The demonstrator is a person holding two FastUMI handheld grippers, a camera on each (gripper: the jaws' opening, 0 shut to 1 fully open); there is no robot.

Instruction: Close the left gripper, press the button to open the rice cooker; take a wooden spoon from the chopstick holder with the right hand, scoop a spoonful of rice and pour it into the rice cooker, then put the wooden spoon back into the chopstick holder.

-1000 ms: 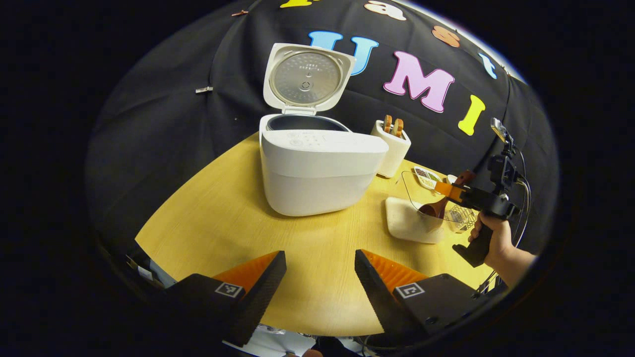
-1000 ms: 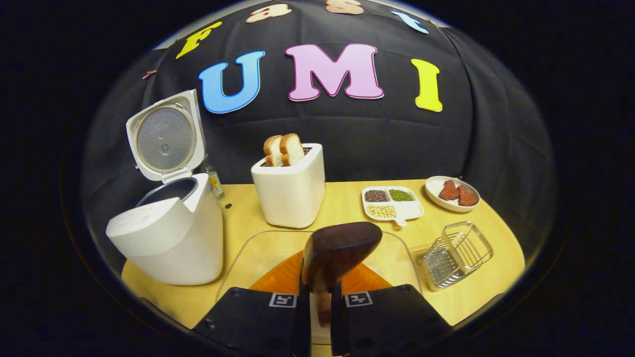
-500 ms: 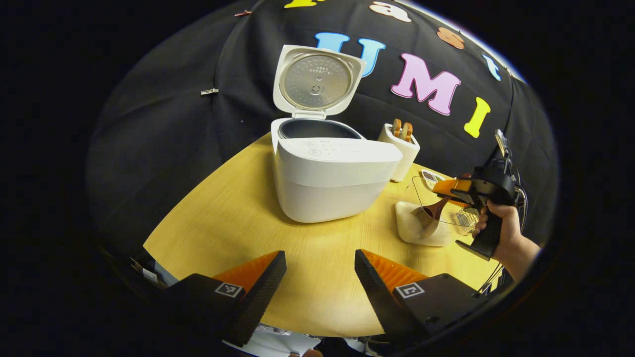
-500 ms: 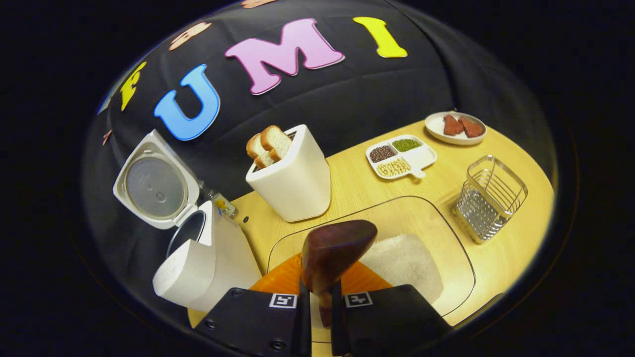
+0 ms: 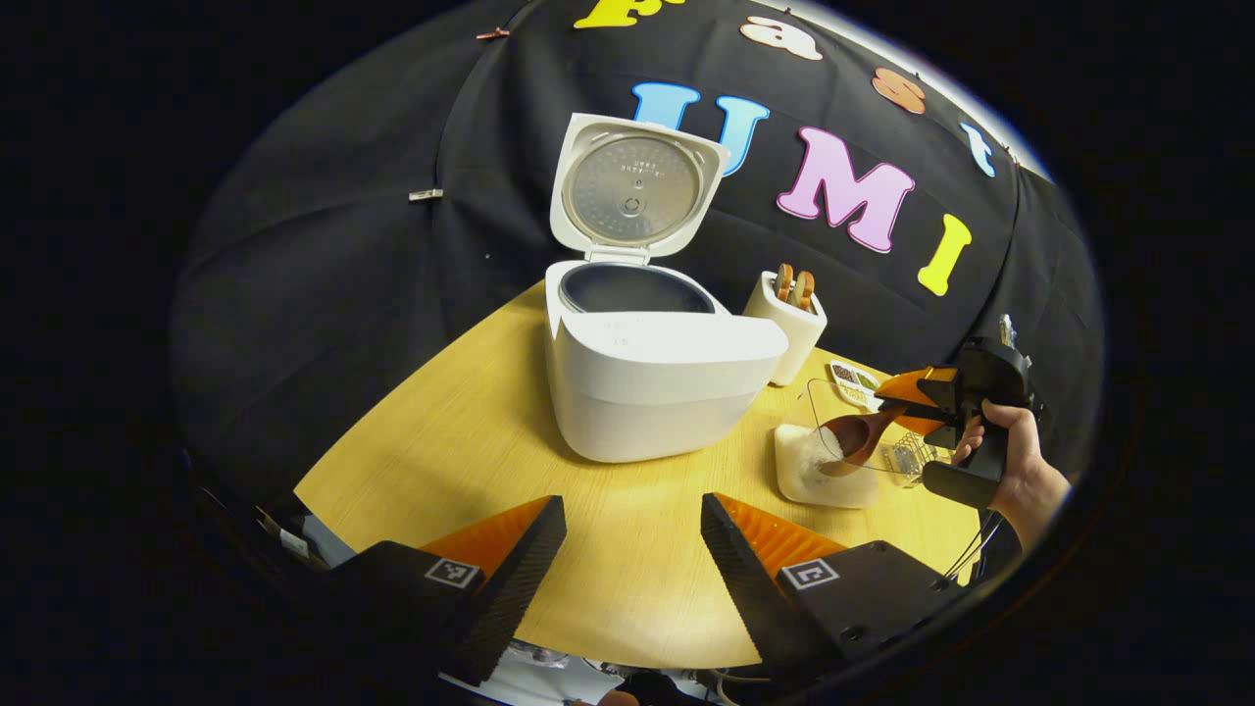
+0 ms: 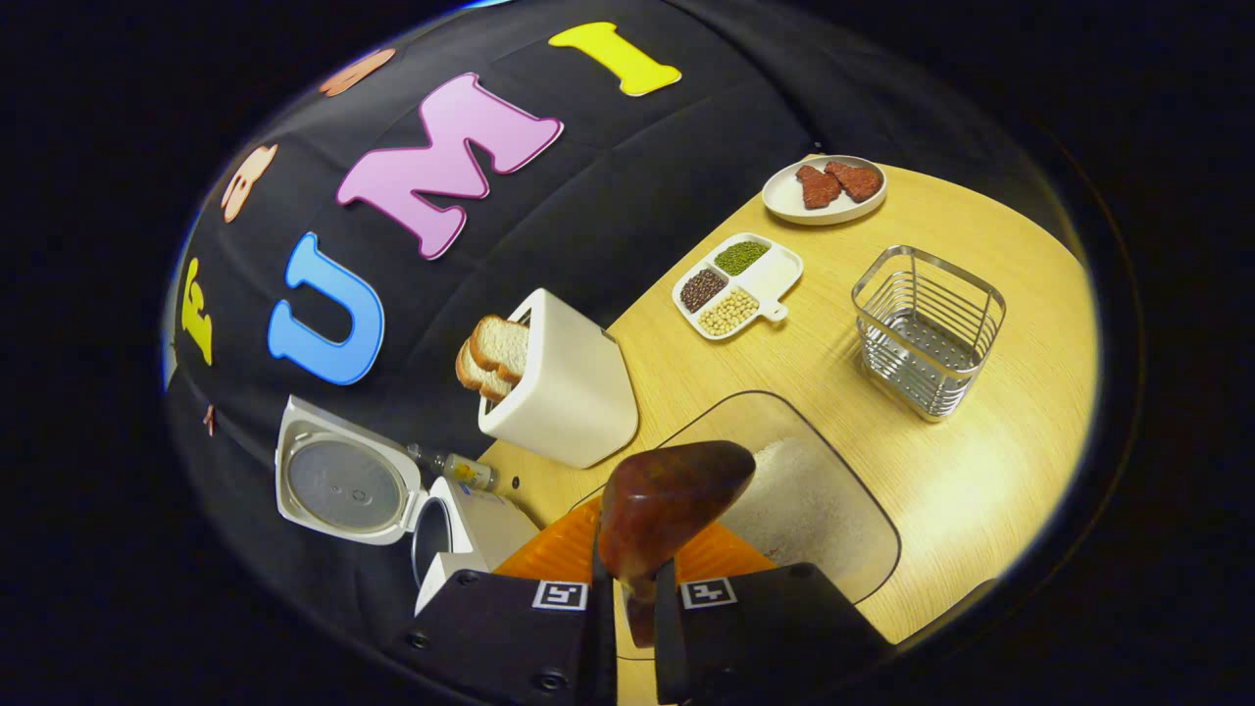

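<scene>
Wooden spoon (image 6: 662, 505): in the right gripper view its handle drops between the right hand-held gripper (image 6: 627, 628) fingers, lower end hidden; whether its bowl carries rice cannot be told.
Rice cooker (image 6: 456, 539): beside the spoon, its body is mostly covered by the gripper's housing; lid still visible.
Rice container (image 6: 804, 510): near edge hidden behind spoon and gripper.
Small bottle (image 6: 461, 471): behind the cooker, partly hidden, too small to identify.
Chopstick holder (image 5: 907, 456): in the left gripper view, beyond the spoon, mostly blocked.
Worktop (image 5: 451, 441): near edge covered by the left hand-held gripper (image 5: 632, 549).
</scene>
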